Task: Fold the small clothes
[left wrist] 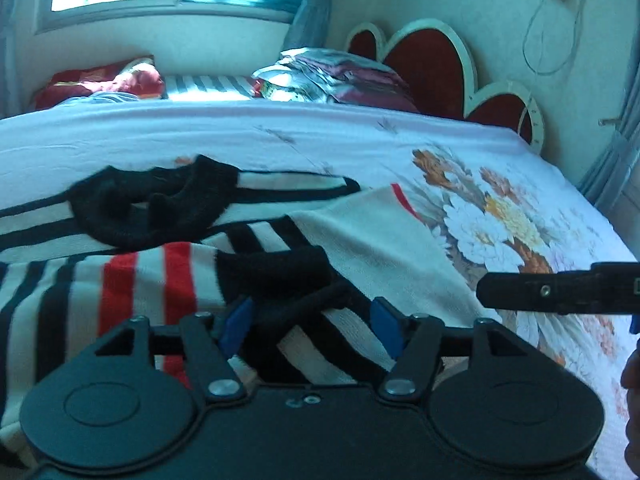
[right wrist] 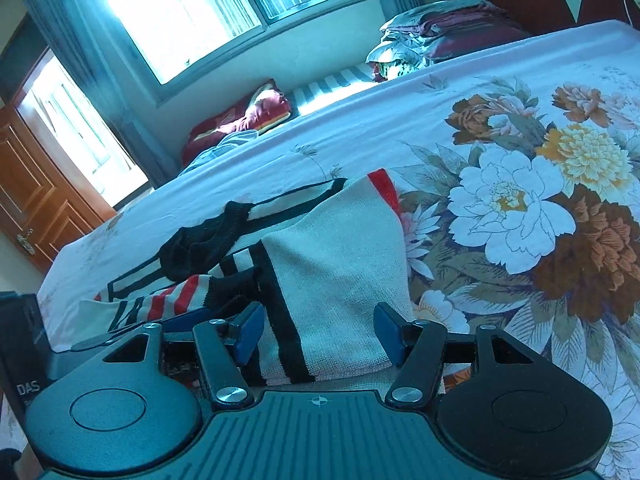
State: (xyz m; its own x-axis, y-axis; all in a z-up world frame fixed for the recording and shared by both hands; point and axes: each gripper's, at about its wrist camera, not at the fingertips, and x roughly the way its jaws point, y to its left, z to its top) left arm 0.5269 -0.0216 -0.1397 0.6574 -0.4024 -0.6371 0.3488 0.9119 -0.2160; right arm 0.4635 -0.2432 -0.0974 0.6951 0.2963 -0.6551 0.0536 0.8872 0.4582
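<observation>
Sweater [left wrist: 168, 280] is laid across the floral bedspread [left wrist: 500, 208], lower left of frame, sleeve folded over the body. Left gripper [left wrist: 308, 330] is spread, nothing pinched; black cuff [left wrist: 276, 274] sits just past the pads. Right gripper [right wrist: 318, 330] is spread over the white panel [right wrist: 340, 264]. Risk: cuff snagged, fold dragged open. Clear bedspread at right; bed edge close below.

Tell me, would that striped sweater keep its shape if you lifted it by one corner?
Probably not. The sweater looks like soft knit, already lying in folds and bumps on the bed, so it would likely droop. The knit looks rough, so it should not slip easily.
</observation>
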